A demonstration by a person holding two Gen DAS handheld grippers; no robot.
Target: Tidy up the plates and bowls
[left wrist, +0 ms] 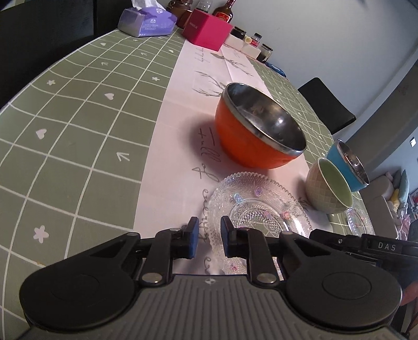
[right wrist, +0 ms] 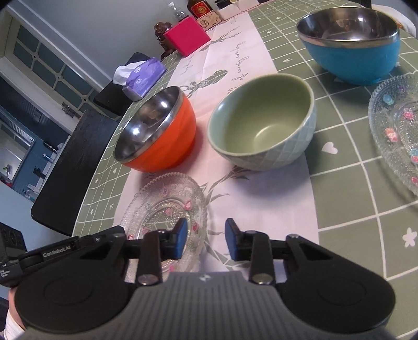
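Observation:
A clear glass plate (left wrist: 261, 206) (right wrist: 167, 206) lies on the white runner, nearest to both grippers. My left gripper (left wrist: 210, 235) straddles the plate's left rim with its jaws narrow, and a gap still shows between the pads. My right gripper (right wrist: 205, 235) straddles the opposite rim in the same way, one pad over the plate and one outside it. Beyond the plate stand an orange steel-lined bowl (left wrist: 256, 130) (right wrist: 156, 130), a green ceramic bowl (left wrist: 329, 185) (right wrist: 263, 123) and a blue steel-lined bowl (left wrist: 347, 164) (right wrist: 352, 47). A second glass plate (right wrist: 394, 130) lies to the right.
The table wears a green grid cloth (left wrist: 78, 130). At its far end are a purple tissue pack (left wrist: 146, 22), a pink box (left wrist: 206, 30), small jars (left wrist: 250, 41) and bottles. A black chair (left wrist: 326, 104) stands on one side and a dark bench (right wrist: 73, 167) on the other.

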